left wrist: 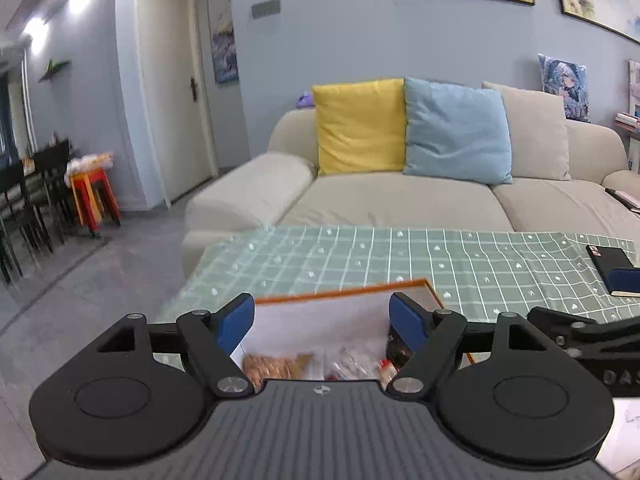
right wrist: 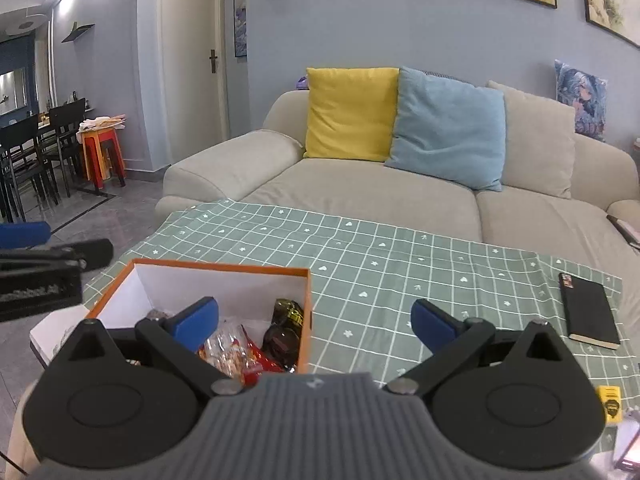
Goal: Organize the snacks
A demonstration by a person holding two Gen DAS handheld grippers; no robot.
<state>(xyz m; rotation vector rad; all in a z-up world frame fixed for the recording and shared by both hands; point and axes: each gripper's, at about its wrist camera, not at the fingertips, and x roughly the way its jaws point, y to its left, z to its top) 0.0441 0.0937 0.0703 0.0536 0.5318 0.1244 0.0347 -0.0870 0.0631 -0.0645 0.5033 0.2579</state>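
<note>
Both grippers hang wide and empty above the orange box [right wrist: 224, 280] of snacks [right wrist: 244, 350] on the checked tablecloth [right wrist: 400, 264]. From the right gripper [right wrist: 316, 324] the box lies at ten o'clock, its long axis running away toward the sofa [right wrist: 360, 192]; the left gripper [left wrist: 322, 322] faces it at twelve and looks nearer.

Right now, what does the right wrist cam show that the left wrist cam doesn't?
Right wrist only: a small yellow packet on the tablecloth near the right edge, dark snack packs in the box, and the whole black notebook.

Left wrist only: a brown snack bag in the box; there the right gripper covers part of the notebook.

Both: orange box holding snacks, green checked tablecloth, sofa with yellow and blue cushions, and both grippers, left gripper and right gripper, open with nothing held.
</note>
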